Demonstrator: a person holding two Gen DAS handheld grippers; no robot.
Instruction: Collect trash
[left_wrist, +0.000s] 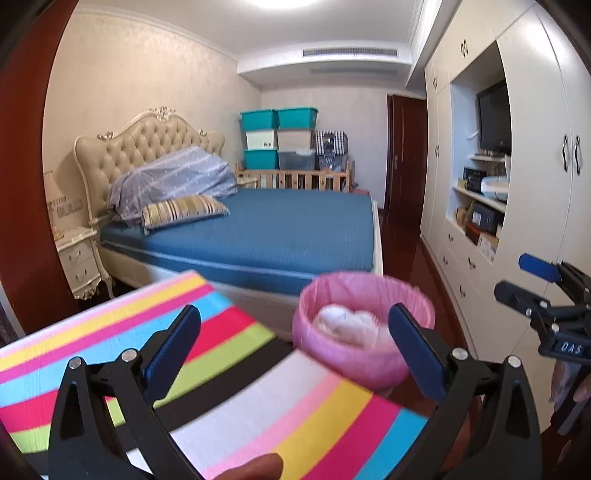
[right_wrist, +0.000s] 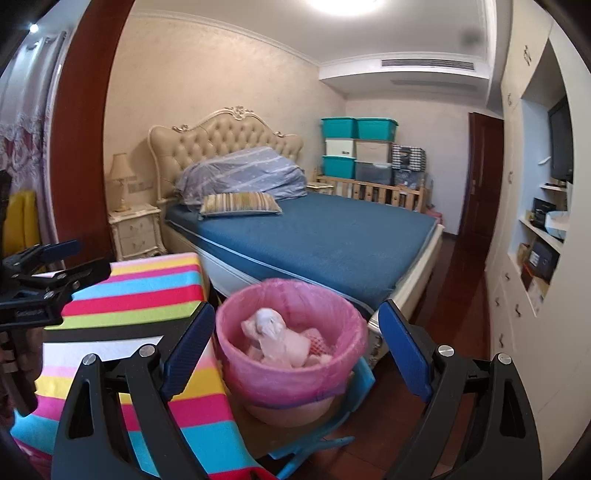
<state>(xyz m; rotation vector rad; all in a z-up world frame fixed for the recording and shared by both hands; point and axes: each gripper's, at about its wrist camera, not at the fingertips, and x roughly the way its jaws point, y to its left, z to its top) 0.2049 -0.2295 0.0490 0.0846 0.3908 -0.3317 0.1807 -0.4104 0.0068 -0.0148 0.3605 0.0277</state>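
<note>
Clear air above lined bin (right_wrist: 291, 354)

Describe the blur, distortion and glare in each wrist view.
Left wrist: striped cloth and pink-lined trash bin smeared by motion blur, bed sharper, fisheye bows the wardrobe. Right wrist: bin only slightly soft; ceiling light blown out.

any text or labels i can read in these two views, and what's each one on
"DAS": white letters on the black body of the right gripper, seen in the left wrist view.
Embossed lettering on the left gripper body in the right wrist view: too blurred to read.
Label on the cream storage box: too small to read.
Boxes on the wall shelves: print too small to read.
</note>
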